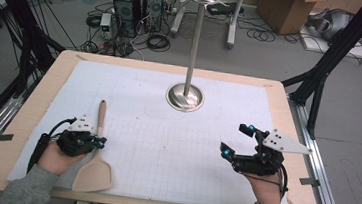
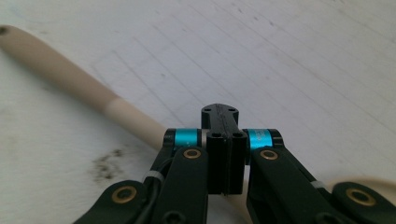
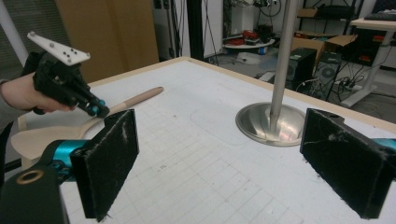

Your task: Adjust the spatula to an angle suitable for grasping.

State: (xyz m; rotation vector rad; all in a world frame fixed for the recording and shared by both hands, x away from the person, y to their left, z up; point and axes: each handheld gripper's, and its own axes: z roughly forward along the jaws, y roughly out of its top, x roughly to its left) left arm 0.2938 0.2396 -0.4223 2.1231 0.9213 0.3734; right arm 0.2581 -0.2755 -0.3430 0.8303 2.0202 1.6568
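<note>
High view: left tongs pressed together at wooden spatula handle, spatula flat on surface; grip unclear. Right tongs spread, empty. Lifting toward stand seemingly undone.

High view: we look forward and down over the whole bench | Left gripper view: close above the wooden spatula, along our shut jaws | Right gripper view: low across the bench toward the metal stand | Shared: spatula, stand.
</note>
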